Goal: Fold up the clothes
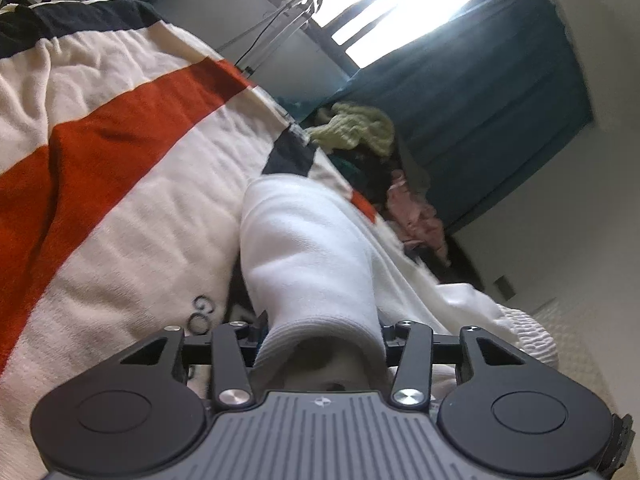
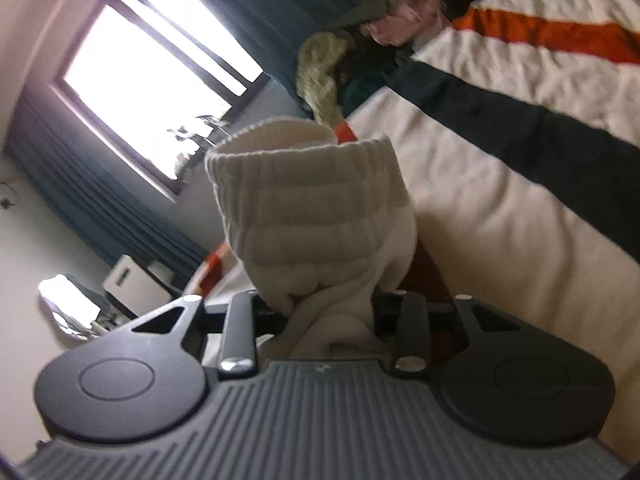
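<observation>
Left tool (image 1: 320, 344): it is gripping the cuff end of a white sock (image 1: 308, 256), the jaws pressing in from both sides; the fingertips themselves are hiding behind the fabric.
White sock, left wrist view: it is stretching away from the tool and lying over the striped blanket (image 1: 120, 152), its far end reaching toward a navy stripe.
Striped blanket: it is covering the bed, showing cream, orange and navy bands, with dark letters sitting just left of the sock's cuff.
Clothes pile (image 1: 384, 168): it is sitting past the blanket's far edge, in front of the teal curtain (image 1: 480, 112); a pale green knit is lying on top, dark and pink garments below it. Whether a basket is holding the pile cannot be told.
Window (image 1: 404, 8): it is glaring bright above the curtain.
Right tool (image 2: 332, 316): it is clamping bunched white fabric, the sock's ribbed cuff (image 2: 304, 192) standing up open in front of it.
Right wrist view, far side: the same pile (image 2: 360, 40) is lying at the blanket's (image 2: 500, 184) edge, beside the window (image 2: 152, 72).
</observation>
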The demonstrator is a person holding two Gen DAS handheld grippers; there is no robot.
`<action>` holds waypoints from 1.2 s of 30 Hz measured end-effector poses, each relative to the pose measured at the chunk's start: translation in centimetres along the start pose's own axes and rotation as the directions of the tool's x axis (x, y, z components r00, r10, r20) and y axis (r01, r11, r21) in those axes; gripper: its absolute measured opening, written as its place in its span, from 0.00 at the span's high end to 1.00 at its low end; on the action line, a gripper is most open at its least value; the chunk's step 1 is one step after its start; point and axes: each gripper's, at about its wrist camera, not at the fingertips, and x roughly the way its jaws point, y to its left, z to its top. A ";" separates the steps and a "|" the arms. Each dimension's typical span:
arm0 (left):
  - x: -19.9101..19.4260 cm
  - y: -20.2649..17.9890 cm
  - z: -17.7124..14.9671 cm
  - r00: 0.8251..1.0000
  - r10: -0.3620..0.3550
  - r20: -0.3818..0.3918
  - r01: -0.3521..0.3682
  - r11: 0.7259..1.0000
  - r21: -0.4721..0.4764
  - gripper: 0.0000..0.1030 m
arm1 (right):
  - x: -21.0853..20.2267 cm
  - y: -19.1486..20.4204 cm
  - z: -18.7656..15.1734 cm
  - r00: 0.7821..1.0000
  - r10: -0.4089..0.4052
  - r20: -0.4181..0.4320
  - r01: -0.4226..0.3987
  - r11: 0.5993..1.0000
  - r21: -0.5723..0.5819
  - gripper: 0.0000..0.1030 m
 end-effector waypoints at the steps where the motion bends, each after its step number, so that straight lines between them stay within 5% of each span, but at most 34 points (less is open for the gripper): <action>1: -0.1 -0.5 0.3 1.000 -0.011 0.008 0.011 1.000 0.003 0.55 | -0.2 0.3 0.5 1.000 0.017 0.009 -0.017 1.000 -0.003 0.64; 7: 0.6 -4.7 2.4 0.996 -0.075 0.048 0.074 0.997 0.021 0.56 | -1.6 1.7 5.1 0.992 0.112 0.053 -0.111 0.994 -0.014 0.64; 14: 8.3 -13.4 5.2 0.986 -0.165 0.036 0.162 0.984 0.067 0.55 | -2.3 0.2 13.4 0.976 0.157 0.151 -0.158 0.987 -0.006 0.64; 24: 26.7 -21.0 1.0 0.964 -0.248 -0.092 0.258 0.958 0.125 0.55 | -1.4 -6.8 24.3 0.950 0.025 0.310 -0.001 0.997 -0.077 0.64; 27: 32.2 -23.2 -0.3 0.954 -0.270 -0.131 0.288 0.948 0.139 0.55 | -0.6 -9.8 25.0 0.943 -0.041 0.330 0.068 0.995 -0.072 0.63; 36: 32.7 -20.4 -6.5 0.967 -0.125 -0.222 0.202 0.906 0.371 0.52 | 0.9 -20.1 17.2 0.958 -0.252 0.136 0.241 0.966 0.092 0.61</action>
